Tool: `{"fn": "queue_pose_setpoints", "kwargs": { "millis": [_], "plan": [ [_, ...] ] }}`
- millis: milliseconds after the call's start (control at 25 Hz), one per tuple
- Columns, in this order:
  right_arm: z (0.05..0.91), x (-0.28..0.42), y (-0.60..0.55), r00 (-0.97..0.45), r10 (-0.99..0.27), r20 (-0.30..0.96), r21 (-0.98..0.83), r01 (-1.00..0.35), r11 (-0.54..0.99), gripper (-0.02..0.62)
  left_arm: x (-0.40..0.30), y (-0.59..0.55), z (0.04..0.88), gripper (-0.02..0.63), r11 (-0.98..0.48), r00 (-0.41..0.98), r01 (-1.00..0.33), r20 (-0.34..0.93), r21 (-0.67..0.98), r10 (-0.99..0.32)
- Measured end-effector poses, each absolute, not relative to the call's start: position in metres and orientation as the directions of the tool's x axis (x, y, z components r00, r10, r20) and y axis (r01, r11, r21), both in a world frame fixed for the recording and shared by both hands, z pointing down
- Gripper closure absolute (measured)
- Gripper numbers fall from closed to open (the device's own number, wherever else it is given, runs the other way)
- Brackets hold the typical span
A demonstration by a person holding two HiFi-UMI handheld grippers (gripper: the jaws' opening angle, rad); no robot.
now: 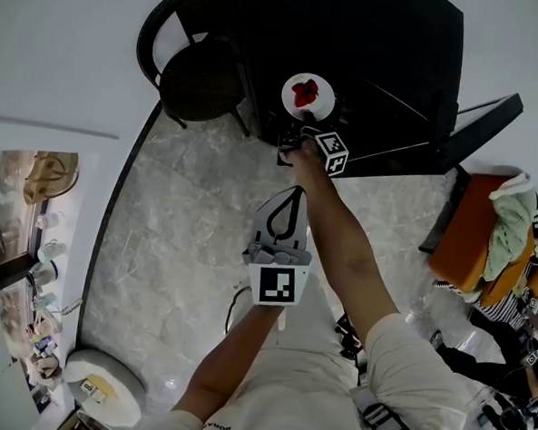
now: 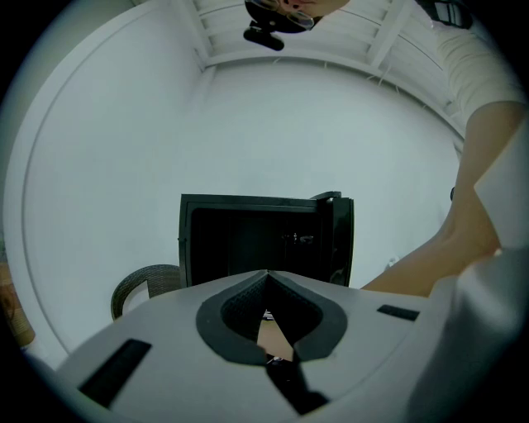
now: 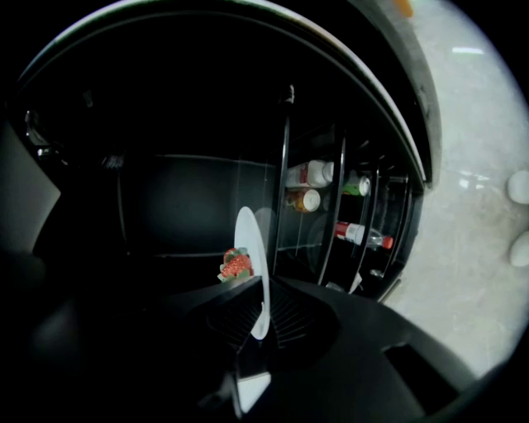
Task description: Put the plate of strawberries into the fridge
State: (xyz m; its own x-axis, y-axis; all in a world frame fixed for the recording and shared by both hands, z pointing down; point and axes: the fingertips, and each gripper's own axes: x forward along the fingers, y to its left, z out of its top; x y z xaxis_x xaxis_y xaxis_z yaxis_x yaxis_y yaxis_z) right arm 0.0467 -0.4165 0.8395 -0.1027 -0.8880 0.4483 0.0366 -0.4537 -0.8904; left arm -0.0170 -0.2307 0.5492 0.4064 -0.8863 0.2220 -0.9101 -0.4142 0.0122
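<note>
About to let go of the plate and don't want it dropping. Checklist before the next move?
1. Fridge door open: ok, swung aside.
2. Right gripper on plate: ok, jaws shut on its rim.
3. Strawberries on the plate: ok, sitting near its middle.
4. Plate resting on a shelf: cannot tell, the fridge interior is too dark.
5. Bottles in the door racks clear of the plate: ok, apart from it.
6. Left gripper out of the way: ok, shut, empty, away from the fridge.
</note>
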Motion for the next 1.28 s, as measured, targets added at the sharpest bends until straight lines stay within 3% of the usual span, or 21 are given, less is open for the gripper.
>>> {"fn": "queue_pose_setpoints", "kwargs": {
  "millis": [200,400,640,840,1000,1280],
  "plan": [
    [0.837,0.046,-0.417,-0.122,-0.91,0.396,-0.916,0.022,-0.401,0.567,-0.019,-0.231,0.546,0.606,-0.413,0.404,-0.911,0.208,0.003,-0.891],
    [0.828,0.044,-0.419,-0.129,-0.935,0.331,-0.941,0.028,-0.337,0.462,-0.019,-0.23,0.544,0.606,-0.411,0.403,-0.912,0.21,0.007,-0.891],
    [0.831,0.038,-0.4,-0.154,-0.933,0.325,-0.942,0.033,-0.334,0.462,-0.013,-0.227,0.538,0.606,-0.421,0.413,-0.907,0.201,0.0,-0.888],
    [0.829,0.036,-0.386,-0.158,-0.931,0.328,-0.94,0.041,-0.338,0.473,-0.011,-0.227,0.535,0.606,-0.408,0.403,-0.913,0.194,0.017,-0.894],
    [0.82,0.036,-0.37,-0.156,-0.927,0.342,-0.933,0.059,-0.355,0.565,-0.01,-0.221,0.53,0.606,-0.409,0.403,-0.912,0.196,0.007,-0.894],
    [0.778,0.036,-0.355,-0.187,-0.938,0.293,-0.946,0.084,-0.312,0.583,-0.012,-0.218,0.514,0.606,-0.384,0.387,-0.922,0.179,0.055,-0.904]
  ]
}}
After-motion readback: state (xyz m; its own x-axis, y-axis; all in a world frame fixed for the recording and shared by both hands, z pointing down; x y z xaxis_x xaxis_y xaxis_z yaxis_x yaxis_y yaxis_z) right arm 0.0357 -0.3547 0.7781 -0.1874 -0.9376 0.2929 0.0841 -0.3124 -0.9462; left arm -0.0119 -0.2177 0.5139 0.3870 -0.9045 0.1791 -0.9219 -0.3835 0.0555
